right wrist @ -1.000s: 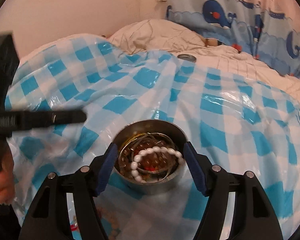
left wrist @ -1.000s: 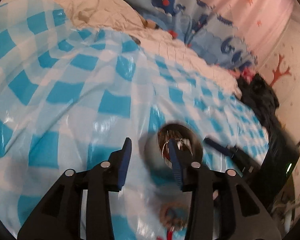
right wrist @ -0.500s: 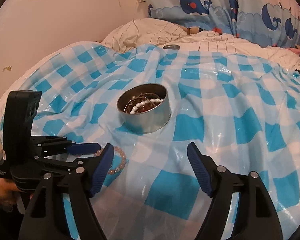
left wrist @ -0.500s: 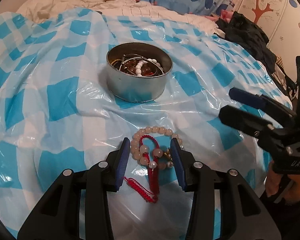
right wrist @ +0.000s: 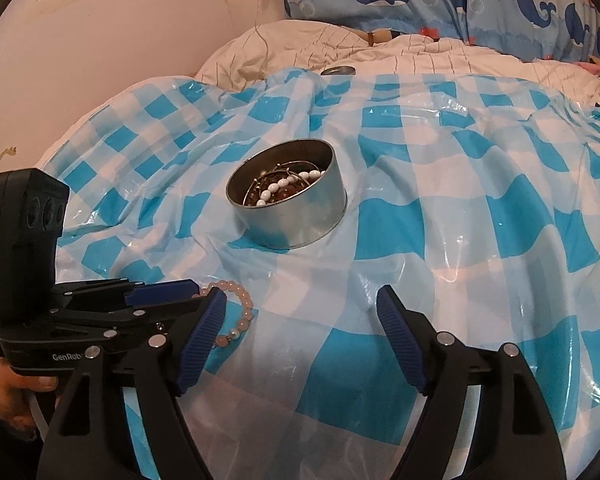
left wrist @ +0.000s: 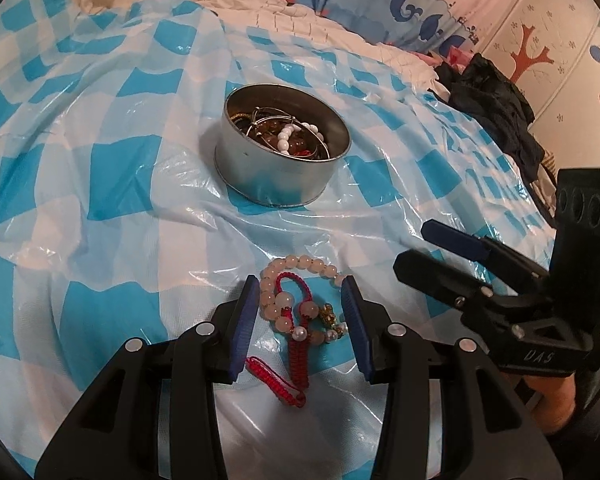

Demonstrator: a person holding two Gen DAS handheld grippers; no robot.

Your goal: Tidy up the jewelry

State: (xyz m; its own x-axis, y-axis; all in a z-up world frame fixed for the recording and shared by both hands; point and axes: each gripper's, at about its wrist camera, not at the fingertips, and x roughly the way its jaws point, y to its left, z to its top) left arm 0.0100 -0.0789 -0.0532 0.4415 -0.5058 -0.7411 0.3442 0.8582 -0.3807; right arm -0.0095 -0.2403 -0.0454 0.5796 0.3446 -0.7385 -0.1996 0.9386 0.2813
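Left gripper [left wrist: 300, 316] sits low over the plastic checked sheet [left wrist: 112, 176] with its jaws partly open, straddling the pink bead bracelet [left wrist: 296, 276] but not closed on it; it holds nothing. The bracelet lies in a heap tangled with a red braided cord [left wrist: 296, 348] and a small gold charm [left wrist: 327, 314], on the sheet just in front of the metal tin [left wrist: 276, 184], which already holds other jewellery. Right gripper [right wrist: 300, 344] is wide open and empty, hovering off to the side over bare sheet. Risks, as judgement: the pile is loose, so closing the jaws probably pinches only a few beads or just the cord, and the rest dangles or slips out on the lift. The sheet is slick, thin and wrinkled over soft bedding, so the pads could grab a fold of plastic with the beads, and lifting would then drag the sheet and tip or shift the tin. The soft surface gives under pressure, so pressing down may bury the beads rather than trap them. The cord tail trailing behind the fingers could snag on the tin rim at drop-off.
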